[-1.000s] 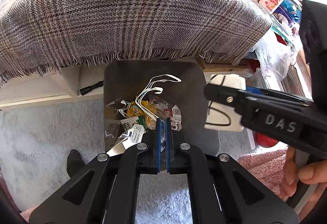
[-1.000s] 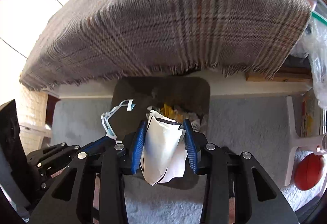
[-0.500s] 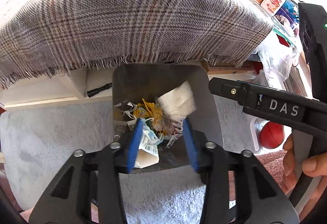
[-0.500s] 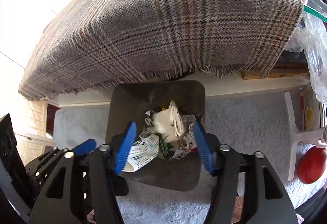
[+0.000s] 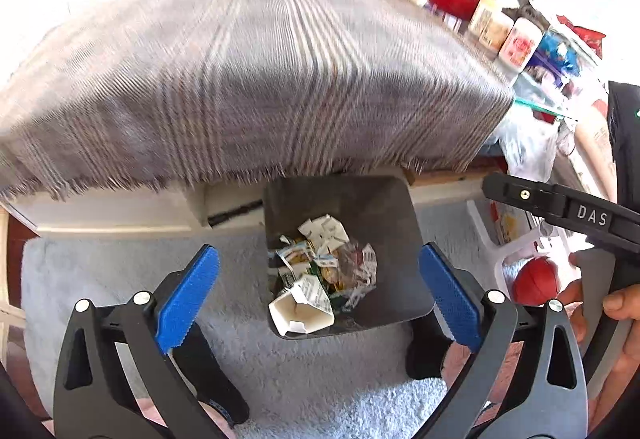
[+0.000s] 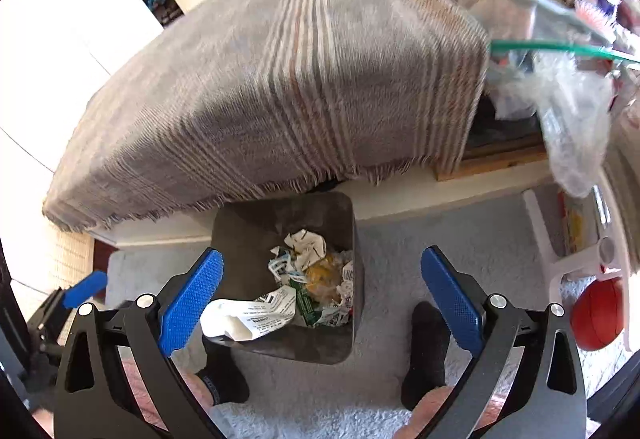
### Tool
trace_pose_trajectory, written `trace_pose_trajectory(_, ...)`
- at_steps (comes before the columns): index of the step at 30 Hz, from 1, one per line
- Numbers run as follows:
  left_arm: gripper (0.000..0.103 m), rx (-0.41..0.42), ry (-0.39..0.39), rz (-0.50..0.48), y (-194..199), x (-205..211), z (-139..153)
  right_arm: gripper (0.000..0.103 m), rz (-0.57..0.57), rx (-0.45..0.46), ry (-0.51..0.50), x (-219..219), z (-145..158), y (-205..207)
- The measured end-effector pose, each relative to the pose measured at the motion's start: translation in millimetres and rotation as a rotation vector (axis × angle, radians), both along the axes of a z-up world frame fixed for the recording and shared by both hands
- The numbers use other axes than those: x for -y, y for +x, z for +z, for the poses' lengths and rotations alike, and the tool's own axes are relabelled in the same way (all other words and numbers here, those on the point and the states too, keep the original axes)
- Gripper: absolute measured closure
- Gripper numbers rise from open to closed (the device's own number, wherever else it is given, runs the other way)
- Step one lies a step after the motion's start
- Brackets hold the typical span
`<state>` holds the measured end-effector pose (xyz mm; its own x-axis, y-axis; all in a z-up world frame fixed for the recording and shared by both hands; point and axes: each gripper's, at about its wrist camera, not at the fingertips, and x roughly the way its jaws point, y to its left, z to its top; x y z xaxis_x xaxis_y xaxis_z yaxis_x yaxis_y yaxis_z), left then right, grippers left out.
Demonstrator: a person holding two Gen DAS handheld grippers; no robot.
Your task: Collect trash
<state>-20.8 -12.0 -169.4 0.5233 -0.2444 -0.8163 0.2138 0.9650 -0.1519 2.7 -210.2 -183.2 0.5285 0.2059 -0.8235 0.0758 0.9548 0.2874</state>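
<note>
A dark grey trash bin point(image 5: 384, 207) stands on the carpet below the table edge; it also shows in the right wrist view point(image 6: 248, 223). Inside lie crumpled paper, receipts, wrappers and a white paper cup point(image 5: 300, 313); a receipt point(image 6: 256, 313) lies at the near side of the heap. My left gripper point(image 5: 318, 299) is open wide and empty, held above the bin. My right gripper point(image 6: 322, 295) is open wide and empty, also above the bin. The right gripper's body point(image 5: 560, 205) shows at the right of the left wrist view.
A table covered with a plaid grey cloth point(image 5: 248, 79) overhangs the bin. Jars and clutter point(image 5: 512, 39) stand at its right end. A red ball point(image 5: 534, 279) and a white plastic stand point(image 6: 560, 259) lie on the carpet at right. Feet in black socks point(image 6: 224, 379) stand near the bin.
Both grippers opened and dropped their trash, a face mask and crumpled white paper, into the bin. Both then rose and pulled back, so more of the table top shows.
</note>
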Motion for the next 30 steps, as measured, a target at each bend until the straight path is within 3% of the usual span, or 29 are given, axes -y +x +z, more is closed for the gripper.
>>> trace_pose_trajectory(11,0.008,0.196,-0.004,0.059,-14.8,-30.4,75.9,0.003,0.016,0.207,-0.148,2.4,70.6,-20.4)
trace_pose_trajectory(17,0.008,0.338,0.029,0.099,-24.1,-41.8,107.2,0.003,-0.025,0.354,-0.134,7.7,105.1,-40.4)
trace_pose_trajectory(23,0.008,0.429,0.006,0.113,-36.1,-46.7,107.9,0.003,-0.054,0.467,-0.199,5.7,109.8,-55.8)
trace_pose_trajectory(30,0.008,0.48,0.061,0.103,-39.9,-36.4,100.5,0.003,-0.07,0.497,-0.215,7.1,100.1,-59.9)
